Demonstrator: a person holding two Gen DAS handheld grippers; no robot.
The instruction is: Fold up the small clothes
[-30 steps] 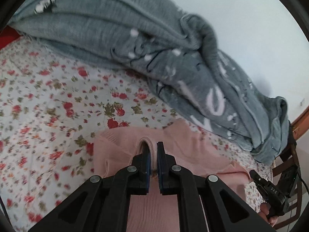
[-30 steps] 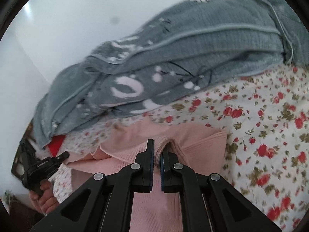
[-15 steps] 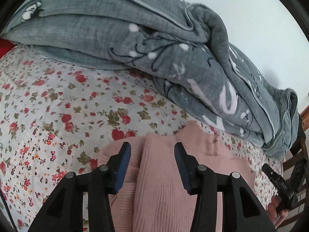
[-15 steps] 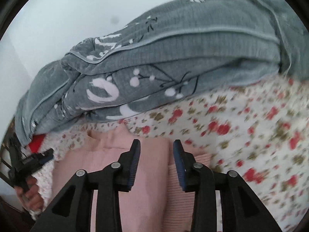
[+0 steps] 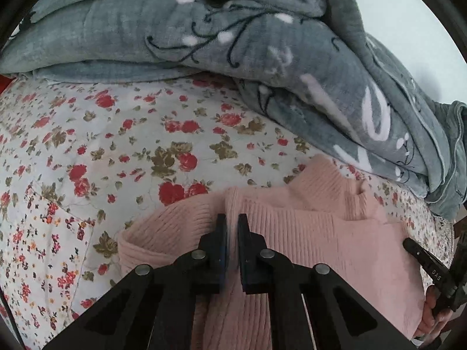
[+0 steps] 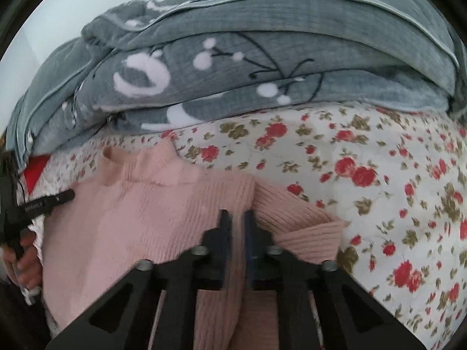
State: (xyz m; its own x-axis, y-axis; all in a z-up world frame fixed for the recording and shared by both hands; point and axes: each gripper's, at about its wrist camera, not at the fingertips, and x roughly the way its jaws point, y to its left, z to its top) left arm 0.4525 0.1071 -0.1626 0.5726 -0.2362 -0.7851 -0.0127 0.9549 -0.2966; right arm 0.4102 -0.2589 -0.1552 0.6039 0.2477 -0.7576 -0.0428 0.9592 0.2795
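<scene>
Both jaws pinch the pink sweater (image 5: 306, 233) on the floral bedsheet (image 5: 116, 134).

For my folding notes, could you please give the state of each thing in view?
Pink sweater: lying on the floral sheet, sleeves folded in.
Grey blanket: bunched, behind.
Left gripper: jaws just closed on a sweater fold.
Right gripper: the same.

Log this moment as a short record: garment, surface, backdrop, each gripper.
garment: pink ribbed sweater, lying on the bed, collar toward the blanket
surface: floral bedsheet
backdrop: folded grey blanket behind the sweater
left gripper: shut, pinching a sweater fold
right gripper: shut, pinching a sweater fold
</scene>
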